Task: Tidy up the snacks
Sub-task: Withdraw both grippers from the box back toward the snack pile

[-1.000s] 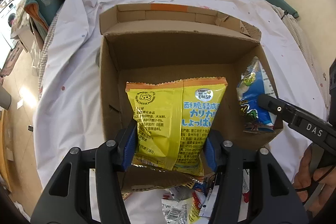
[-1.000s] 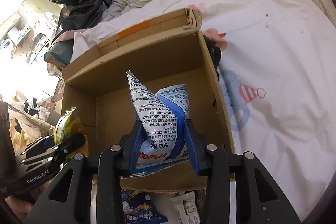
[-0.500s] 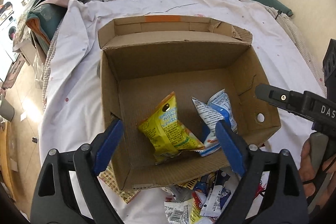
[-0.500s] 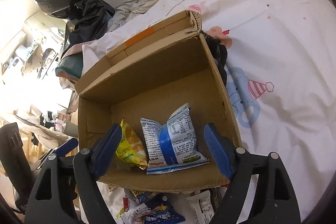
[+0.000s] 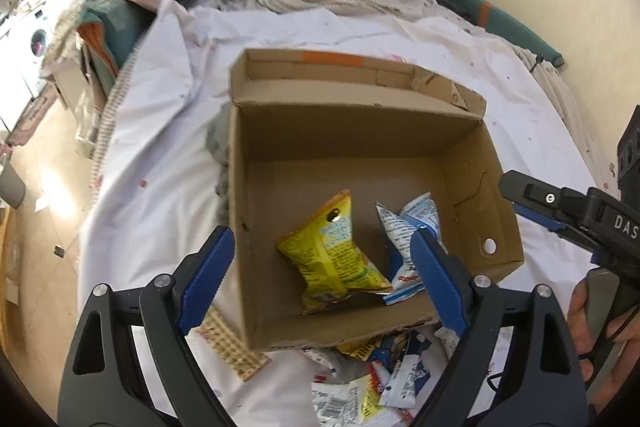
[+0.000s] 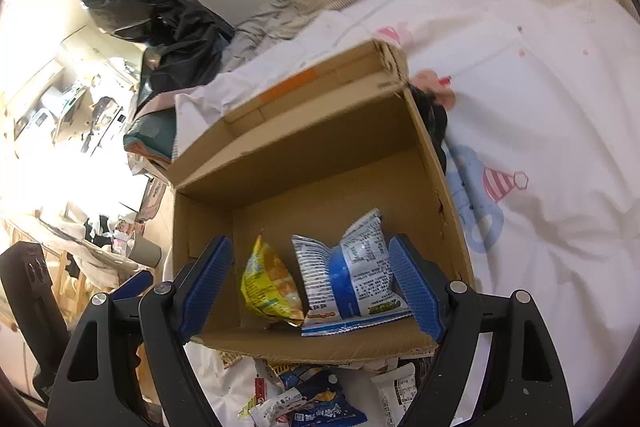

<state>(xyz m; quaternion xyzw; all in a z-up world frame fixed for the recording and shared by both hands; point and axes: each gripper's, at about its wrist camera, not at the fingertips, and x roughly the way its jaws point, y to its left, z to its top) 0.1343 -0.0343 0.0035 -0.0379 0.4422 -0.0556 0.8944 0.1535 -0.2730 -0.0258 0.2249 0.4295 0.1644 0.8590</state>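
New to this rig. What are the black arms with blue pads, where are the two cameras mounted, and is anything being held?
There is no robot here: a person holds a two-finger gripper in each hand, each with a fisheye camera looking along its fingers. One picture looks past the left gripper, the other past the right gripper; the right one also shows at the edge of the left view. Both have just been opening and hold nothing. Below them a cardboard box sits on a white bedsheet. In the box lie a yellow snack bag and a blue-and-white snack bag, side by side. More loose snack packets lie on the sheet in front of the box.
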